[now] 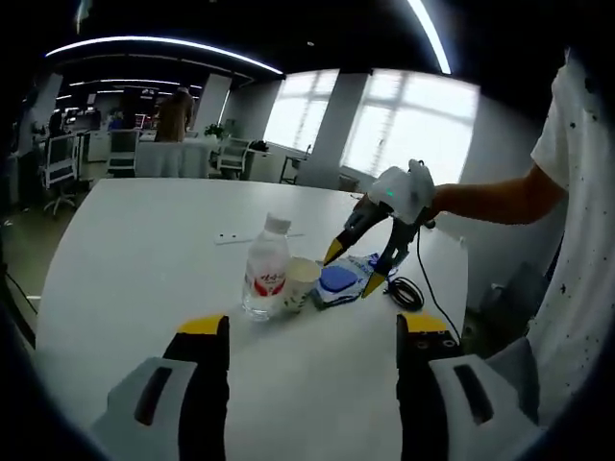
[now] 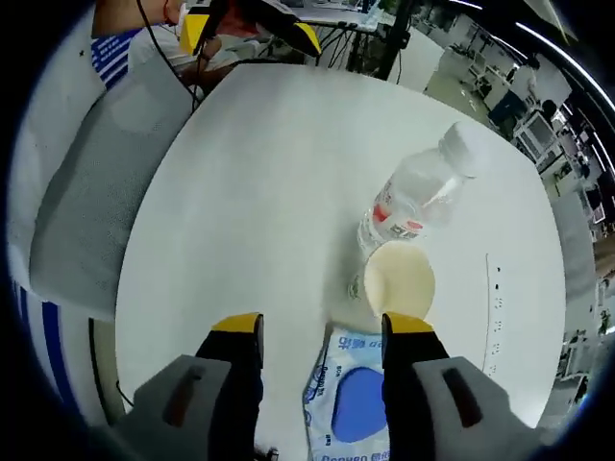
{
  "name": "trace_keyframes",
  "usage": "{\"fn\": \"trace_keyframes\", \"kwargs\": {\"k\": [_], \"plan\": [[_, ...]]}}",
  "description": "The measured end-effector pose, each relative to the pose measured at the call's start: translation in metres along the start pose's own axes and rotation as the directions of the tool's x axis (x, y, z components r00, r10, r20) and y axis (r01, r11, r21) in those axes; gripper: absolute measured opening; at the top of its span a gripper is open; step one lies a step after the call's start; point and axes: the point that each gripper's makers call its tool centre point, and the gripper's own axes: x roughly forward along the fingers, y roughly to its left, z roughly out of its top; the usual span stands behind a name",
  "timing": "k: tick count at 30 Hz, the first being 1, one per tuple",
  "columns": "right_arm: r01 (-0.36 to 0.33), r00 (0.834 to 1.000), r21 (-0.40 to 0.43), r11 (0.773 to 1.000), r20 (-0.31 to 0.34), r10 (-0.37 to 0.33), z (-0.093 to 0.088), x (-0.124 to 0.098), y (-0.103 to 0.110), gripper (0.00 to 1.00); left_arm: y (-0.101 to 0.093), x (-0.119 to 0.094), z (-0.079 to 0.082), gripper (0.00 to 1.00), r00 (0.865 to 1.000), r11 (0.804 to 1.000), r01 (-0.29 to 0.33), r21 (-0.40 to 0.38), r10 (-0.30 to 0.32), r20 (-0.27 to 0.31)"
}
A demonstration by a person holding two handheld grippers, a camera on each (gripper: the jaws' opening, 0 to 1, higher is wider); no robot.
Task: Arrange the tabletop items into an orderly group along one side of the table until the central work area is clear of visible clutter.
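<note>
Right gripper view: right gripper spread above blue packet, beside paper cup and bottle. Likely light, floppy; best pinched at edge. Left gripper spread, well short.

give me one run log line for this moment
left tongs: open, empty, back from items | right tongs: open over blue packet | paper cup upright beside water bottle | table: items grouped

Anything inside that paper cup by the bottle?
Seen from above in the right gripper view, the paper cup looks empty, showing a plain cream interior. It stands against the water bottle, which hides the table behind it.
</note>
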Motion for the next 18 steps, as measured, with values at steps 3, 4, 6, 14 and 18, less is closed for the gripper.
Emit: {"fn": "trace_keyframes", "kwargs": {"k": [3, 4, 6, 14, 18], "plan": [[0.018, 0.999, 0.058, 0.998, 0.035, -0.020, 0.001, -0.007, 0.005, 0.52, -0.006, 0.000, 0.002, 0.73, 1.000, 1.000, 0.006, 0.010, -0.006, -0.002], [0.024, 0.999, 0.069, 0.997, 0.043, -0.027, 0.000, -0.009, 0.006, 0.53, -0.008, 0.000, 0.003, 0.73, 1.000, 1.000, 0.008, 0.013, -0.008, -0.001], [0.035, 0.997, 0.104, 0.994, 0.059, -0.042, 0.000, -0.014, 0.008, 0.53, -0.010, 0.000, 0.004, 0.73, 1.000, 1.000, 0.012, 0.018, -0.012, -0.002], [0.076, 0.986, 0.210, 0.975, 0.128, -0.104, -0.002, -0.036, 0.016, 0.57, -0.020, 0.001, 0.013, 0.74, 1.000, 0.999, 0.021, 0.047, -0.021, 0.000], [0.100, 0.978, 0.264, 0.959, 0.153, -0.144, -0.008, -0.048, 0.020, 0.57, -0.026, 0.005, 0.017, 0.77, 1.000, 0.998, 0.027, 0.057, -0.028, 0.005]]}}
